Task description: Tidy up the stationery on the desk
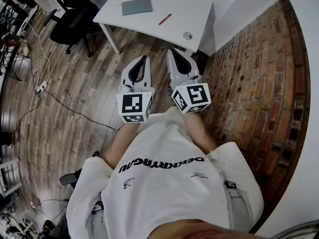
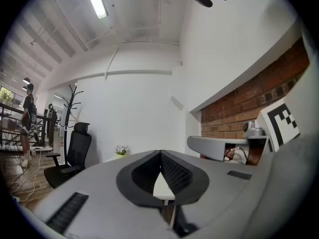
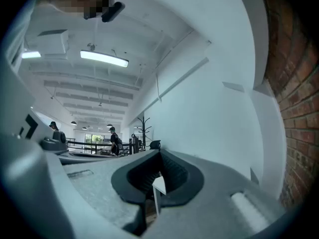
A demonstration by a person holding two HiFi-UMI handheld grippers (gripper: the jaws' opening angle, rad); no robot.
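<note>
Stationery lies on the smooth white desk [image 1: 194,4] ahead: a flat grey rectangular notebook [image 1: 136,6] and, near it, a slim red pen [image 1: 165,19]; left hand-held gripper [image 1: 145,59] and right hand-held gripper [image 1: 173,51], both clenched and empty, hover level above the wood-plank floor [image 1: 84,83].

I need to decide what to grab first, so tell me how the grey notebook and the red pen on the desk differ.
The grey notebook is a broad rectangle; the red pen is a thin stick. The notebook lies almost level in the head view; the pen lies slanted. On the white desk, the pen sits nearer the front edge than the notebook, to its right. Both lie flat, apart.
</note>
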